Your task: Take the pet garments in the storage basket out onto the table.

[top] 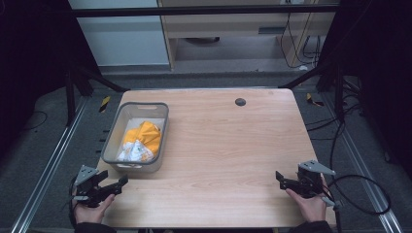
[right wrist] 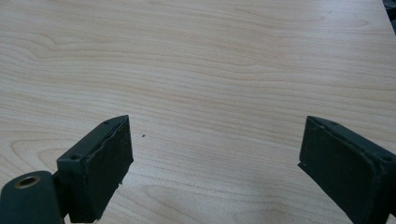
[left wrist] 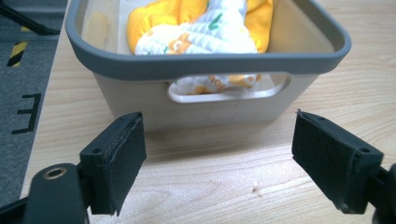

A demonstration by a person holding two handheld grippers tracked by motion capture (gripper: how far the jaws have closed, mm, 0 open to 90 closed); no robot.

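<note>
One grey bin (top: 137, 137) on desk (top: 218, 145) w/ orange-white cloth (top: 141, 141) bunched inside, partly hidden by rim. Two claws, left claw (top: 119, 182) & right claw (top: 281, 178), both spread wide, empty.

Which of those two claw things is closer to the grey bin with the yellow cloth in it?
The left gripper: it sits just in front of the grey bin, jaws open toward its handle side. The right gripper is far across the table, over bare wood.
</note>
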